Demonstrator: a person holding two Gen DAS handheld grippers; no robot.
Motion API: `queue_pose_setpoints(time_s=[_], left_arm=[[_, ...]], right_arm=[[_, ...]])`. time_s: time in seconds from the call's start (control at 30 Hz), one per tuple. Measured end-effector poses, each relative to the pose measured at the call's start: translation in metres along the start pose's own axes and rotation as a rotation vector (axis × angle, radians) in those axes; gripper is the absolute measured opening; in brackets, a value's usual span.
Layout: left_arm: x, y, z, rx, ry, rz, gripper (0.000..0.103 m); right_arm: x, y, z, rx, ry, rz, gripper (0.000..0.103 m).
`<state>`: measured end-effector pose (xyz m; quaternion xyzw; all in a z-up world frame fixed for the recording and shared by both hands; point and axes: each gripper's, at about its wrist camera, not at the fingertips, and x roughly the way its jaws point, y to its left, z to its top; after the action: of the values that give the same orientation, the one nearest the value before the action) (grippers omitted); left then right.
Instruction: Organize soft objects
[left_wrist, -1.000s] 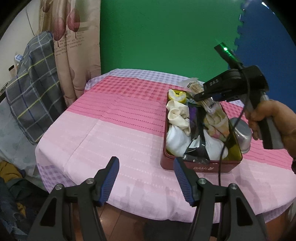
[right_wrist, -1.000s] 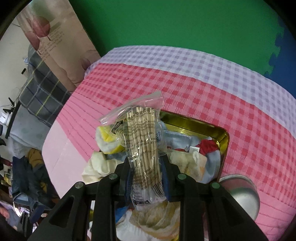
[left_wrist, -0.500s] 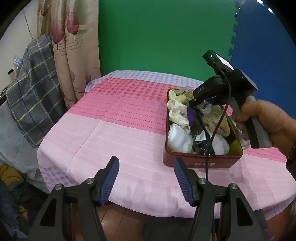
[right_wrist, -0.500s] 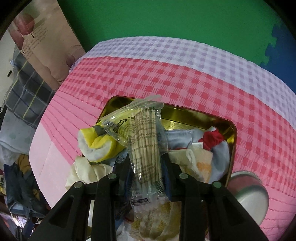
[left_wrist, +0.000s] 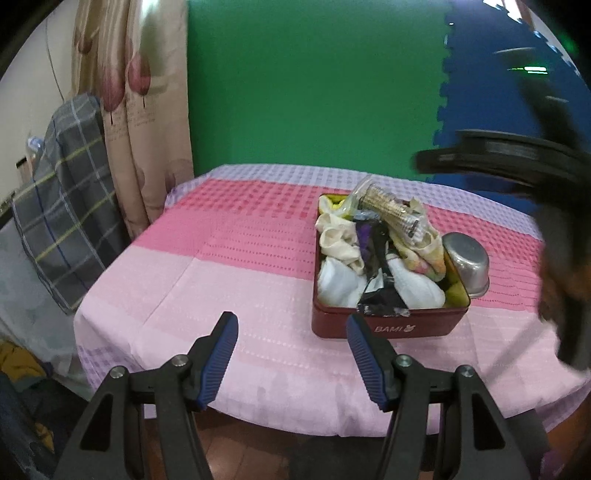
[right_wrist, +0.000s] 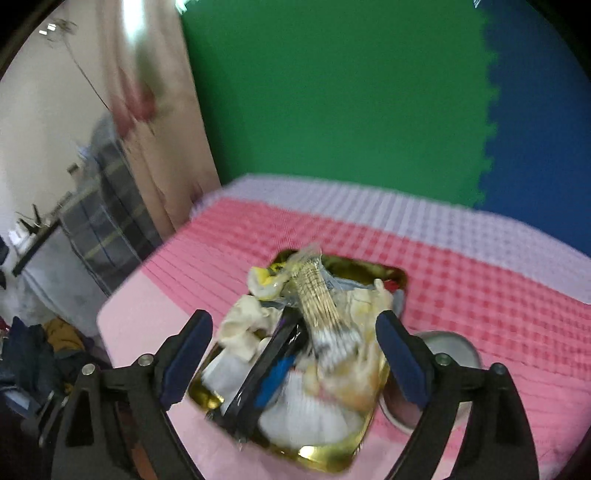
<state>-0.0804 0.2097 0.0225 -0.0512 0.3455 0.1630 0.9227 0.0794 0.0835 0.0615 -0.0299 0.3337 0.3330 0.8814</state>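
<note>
Tablecloth (left_wrist: 229, 266), pink-checked; green wall (left_wrist: 314, 92).

Black right gripper (left_wrist: 517, 155) is smearing into blur, cut by the frame edge. Red rectangular tin (right_wrist: 325, 458) and contents are blurring; bottom hidden.

It was a lived-in room of a home, fitted out for recording. Beige curtains (left_wrist: 136, 122) printed with reddish leaves hung at the left, and beside them a grey plaid cloth (left_wrist: 64, 192) was draped over some furniture. Clothes lay heaped on the floor (right_wrist: 48, 347) at the lower left. The desk wore a pink and lilac checked tablecloth (left_wrist: 236, 251). Behind it the wall was covered with a green backdrop (left_wrist: 314, 88) and blue interlocking foam mats (left_wrist: 484, 99).
</note>
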Motion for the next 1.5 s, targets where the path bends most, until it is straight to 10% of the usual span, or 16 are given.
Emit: queue_pose_setpoints(time_s=[0.2, 0.9, 1.23, 1.3, 1.5], left_arm=[[-0.01, -0.016, -0.004, -0.014, -0.03, -0.035, 0.063], [0.002, -0.035, -0.02, -0.044, 0.05, -0.009, 0.063], [-0.033, -0.039, -0.011, -0.01, -0.118, 0.138, 0.064], [-0.044, -0.039, -0.008, -0.014, -0.159, 0.123, 0.078], [-0.057, -0.046, -0.001, 0.028, -0.195, 0.114, 0.08]], right_arm=[[-0.115, 0.005, -0.073, -0.031, -0.406, -0.11, 0.103], [-0.122, -0.015, -0.13, 0.014, -0.263, -0.21, 0.103], [-0.126, -0.011, -0.137, 0.01, -0.284, -0.174, 0.103], [-0.13, -0.011, -0.136, 0.017, -0.295, -0.174, 0.103], [-0.13, -0.016, -0.134, 0.046, -0.287, -0.163, 0.103]])
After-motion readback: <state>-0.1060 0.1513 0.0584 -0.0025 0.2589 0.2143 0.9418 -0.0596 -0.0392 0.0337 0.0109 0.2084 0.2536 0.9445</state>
